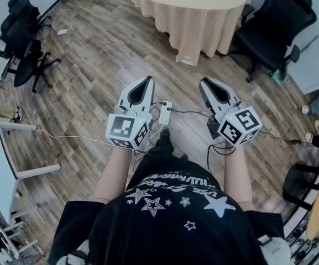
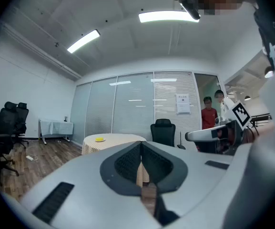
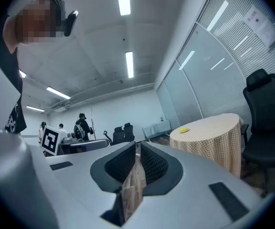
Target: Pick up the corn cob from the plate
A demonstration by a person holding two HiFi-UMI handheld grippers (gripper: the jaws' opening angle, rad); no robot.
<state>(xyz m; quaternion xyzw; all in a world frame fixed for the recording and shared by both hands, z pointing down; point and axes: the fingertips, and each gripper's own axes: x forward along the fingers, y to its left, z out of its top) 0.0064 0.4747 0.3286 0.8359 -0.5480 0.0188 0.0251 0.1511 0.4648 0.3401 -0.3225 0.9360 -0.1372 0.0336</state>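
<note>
At waist height, well back from the table (image 1: 192, 15), holds left gripper (image 1: 146, 79) and right gripper (image 1: 206, 81) level and side by side, both aimed across the floor (image 1: 93, 65) toward the cloth-covered top. Reads as a ready carry rather than a reach: nothing within range, so no cause to spread either pair of jaws. Shows the left jaws pressed together in the left gripper view, pads meeting at the tip, only floor and cloth visible through the sliver beneath. Shows the same in the right gripper view: pads together, gripping nothing. Places the cob (image 2: 99, 139) far off, a small yellow spot toward the left of the tabletop in the left gripper view, well apart from both grippers. Cannot split cob from plate at this size; takes the yellow patch for both, cob lying on plate. Finds nothing else on the visible cloth. Judges the task as not yet begun: calls for a walk up to the table first, then one gripper opened and brought over the cob. Finds a black chair (image 1: 281, 21) just beside the table on the right, a likely nuisance for an approach from that side, so favours the open boards straight ahead. Spots a cable (image 1: 71, 138) trailing near the feet, a possible trip hazard.
</note>
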